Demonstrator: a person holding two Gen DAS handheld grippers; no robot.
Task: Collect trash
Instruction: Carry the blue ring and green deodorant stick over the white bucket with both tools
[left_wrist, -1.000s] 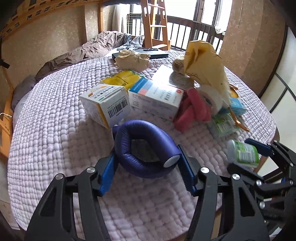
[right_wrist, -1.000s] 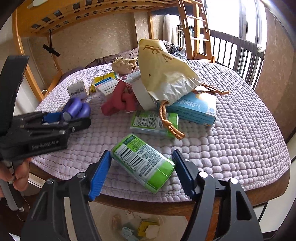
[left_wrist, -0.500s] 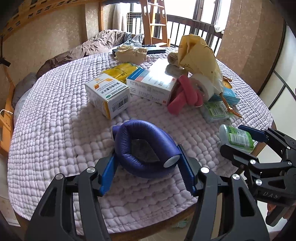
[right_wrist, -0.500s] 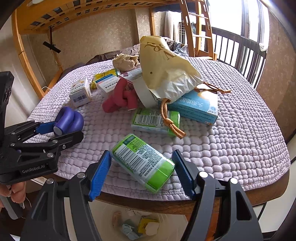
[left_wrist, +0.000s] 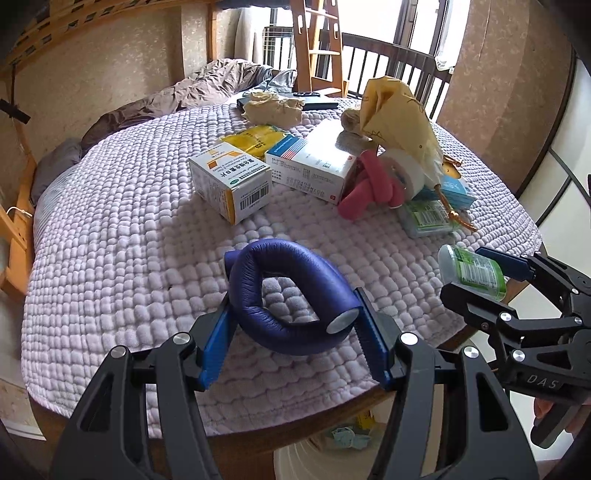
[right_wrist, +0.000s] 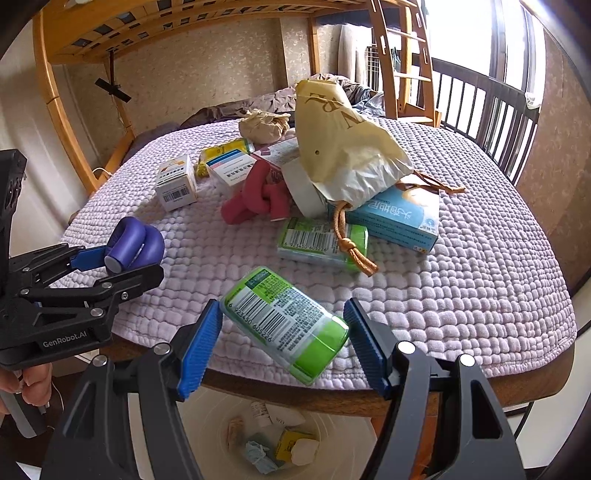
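Lilac-quilted round table (right_wrist: 480, 266) strewn with boxes (left_wrist: 231, 184).

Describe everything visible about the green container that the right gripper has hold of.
The green plastic container is a squat, rounded bottle with a lime-green end and a clear wrap label carrying a barcode, digits and fine print. It lies tilted between the blue pads of the right gripper, which is closed on it, the green end pointing down and toward the camera. It hangs at the near edge of the table's lilac quilted cloth, over the white bin of scraps on the floor. The left wrist view shows its pale rounded other end.
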